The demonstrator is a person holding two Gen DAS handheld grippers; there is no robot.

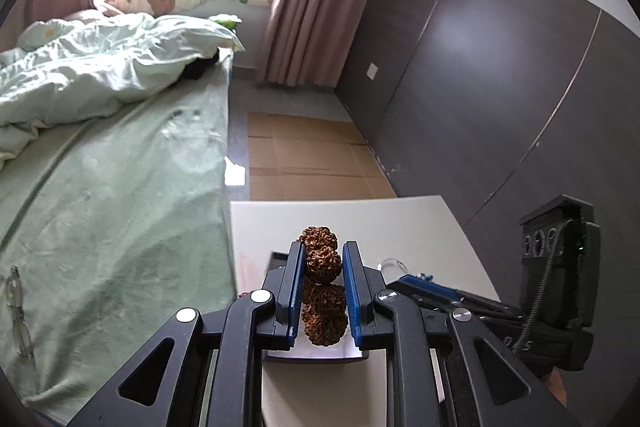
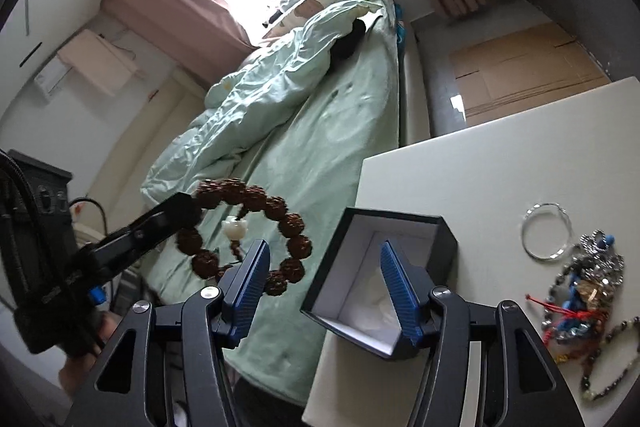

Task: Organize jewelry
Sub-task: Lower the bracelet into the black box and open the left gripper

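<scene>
The left gripper (image 1: 320, 267) is clamping a bracelet of large, knobbly brown beads (image 1: 323, 261) between its blue pads, its jaws standing narrow around one bead while other beads stack above and below it in the left wrist view. Seen from the right wrist camera, that same bracelet (image 2: 256, 227) is hanging as a full ring from the left gripper (image 2: 188, 211) in the air over the green bedsheet (image 2: 320, 155), with a small white charm (image 2: 234, 229) dangling inside the loop. The right gripper (image 2: 324, 287) is standing with its jaws apart and holding nothing — one pad is showing in front of the bed, the other in front of the open black box (image 2: 400, 227). The box, white inside, is sitting at the near corner of the white table (image 2: 480, 155), tilted across the table's edge. Further along the table a silver bangle (image 2: 546, 231) is lying flat, and just beside it a tangled heap of mixed jewelry (image 2: 588, 287) — dark beads, red cord, blue and silver pieces — is lying.
</scene>
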